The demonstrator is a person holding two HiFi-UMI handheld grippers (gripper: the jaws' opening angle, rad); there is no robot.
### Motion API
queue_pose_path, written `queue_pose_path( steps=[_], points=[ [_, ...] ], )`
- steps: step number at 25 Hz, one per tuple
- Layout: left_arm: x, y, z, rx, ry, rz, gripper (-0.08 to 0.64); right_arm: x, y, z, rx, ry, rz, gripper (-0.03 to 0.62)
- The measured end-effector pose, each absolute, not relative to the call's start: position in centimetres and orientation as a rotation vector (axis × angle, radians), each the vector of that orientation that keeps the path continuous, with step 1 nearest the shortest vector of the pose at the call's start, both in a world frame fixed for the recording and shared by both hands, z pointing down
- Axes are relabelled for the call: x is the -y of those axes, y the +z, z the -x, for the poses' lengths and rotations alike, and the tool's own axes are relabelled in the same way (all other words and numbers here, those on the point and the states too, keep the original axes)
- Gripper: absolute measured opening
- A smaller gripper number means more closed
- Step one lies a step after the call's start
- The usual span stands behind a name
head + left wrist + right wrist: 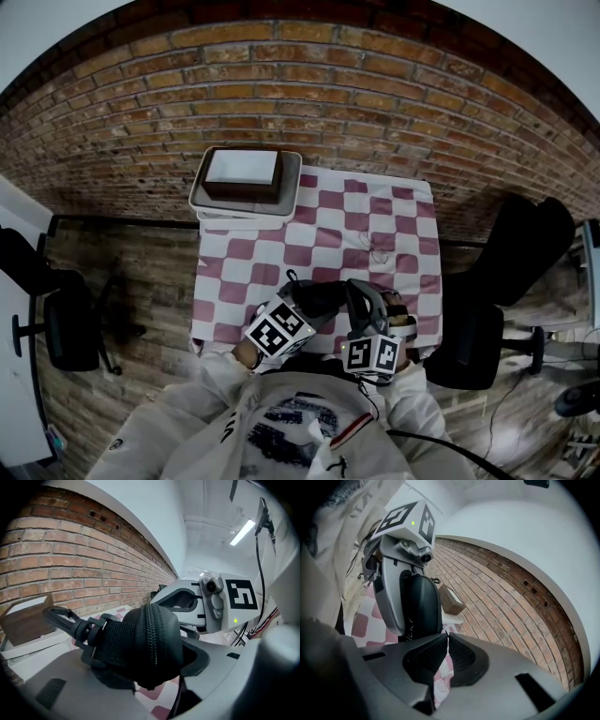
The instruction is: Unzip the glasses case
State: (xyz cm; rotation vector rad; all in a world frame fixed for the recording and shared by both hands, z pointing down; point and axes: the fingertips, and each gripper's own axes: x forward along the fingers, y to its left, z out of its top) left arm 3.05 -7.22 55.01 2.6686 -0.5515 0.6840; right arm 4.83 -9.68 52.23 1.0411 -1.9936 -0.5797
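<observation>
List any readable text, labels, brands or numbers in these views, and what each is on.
Nothing reads with certainty.
Glasses case: faint raised letters near its lower end in the right gripper view, too faint to read.
Jacket: dark print on the chest, too blurred to read.
Marker cubes: black-and-white square codes only, no words or numbers.

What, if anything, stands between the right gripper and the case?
Nothing visible does. The right gripper, jaws shut, has its tips right at the edge of the case, which the left gripper holds.
</observation>
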Motion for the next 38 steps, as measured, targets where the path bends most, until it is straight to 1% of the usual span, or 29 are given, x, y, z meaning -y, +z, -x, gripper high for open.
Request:
queue_pose_path(
  steps=[26, 38],
  points=[
    [8.2, 56.3, -2.8, 0.576, 0.875, -2.702, 0.242, 9.6, 51.3, -3.1, 2.011, -0.645, -1.010, 0.017],
    [8.6, 56.8, -3.2, 0.573, 0.889, -2.700, 0.242, 9.7, 51.2, -2.7, 2.015, -0.649, -1.009, 0.017]
  ],
)
